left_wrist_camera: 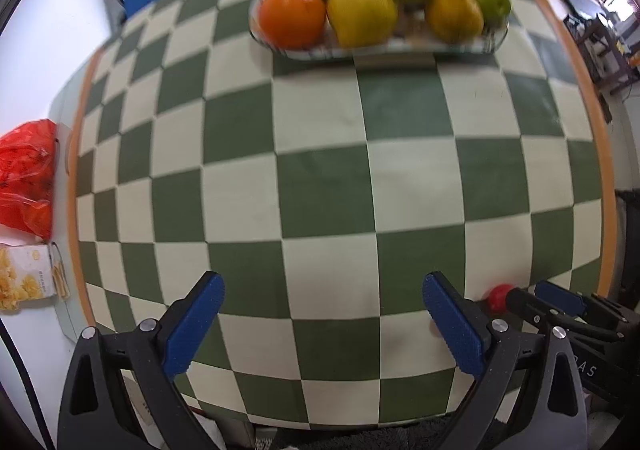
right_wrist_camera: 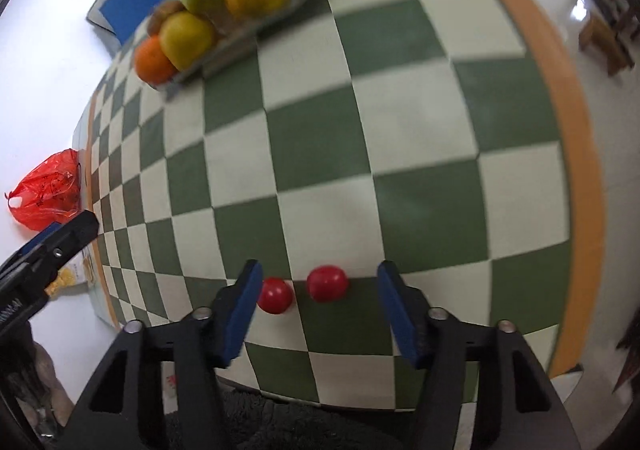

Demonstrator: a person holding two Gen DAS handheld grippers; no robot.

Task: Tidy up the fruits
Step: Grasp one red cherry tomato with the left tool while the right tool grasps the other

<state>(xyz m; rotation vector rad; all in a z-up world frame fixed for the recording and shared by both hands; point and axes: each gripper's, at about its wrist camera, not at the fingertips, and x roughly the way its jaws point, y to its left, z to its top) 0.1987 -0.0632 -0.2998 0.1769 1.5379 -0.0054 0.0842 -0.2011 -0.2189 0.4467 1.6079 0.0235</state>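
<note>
Two small red fruits sit loose near the desk's near edge: one just beside the right gripper's left finger pad, possibly touching it, and the other roughly centred in the gap, nearer the middle than either pad. Both are round, so no long axis to line up; approach angle doesn't matter, only which one gets centred. They lie just ahead of the fingertips, side by side along the desk's near edge, apart from each other by a small gap. Right gripper is spread wide with nothing held. Left gripper is also spread wide and empty, over bare checkered cloth; from its view only one red fruit shows, off to its right beyond the right gripper's tip. So right is clearly the nearer one for either red fruit. The tray sits at the far edge of the desk, well apart from both grippers, already loaded: I count about seven larger fruits, two green, two orange, two yellowish, at least one or two brownish at the back, but motion blur makes that count soft. Off the desk's left edge: a red plastic bag and a snack box.
</note>
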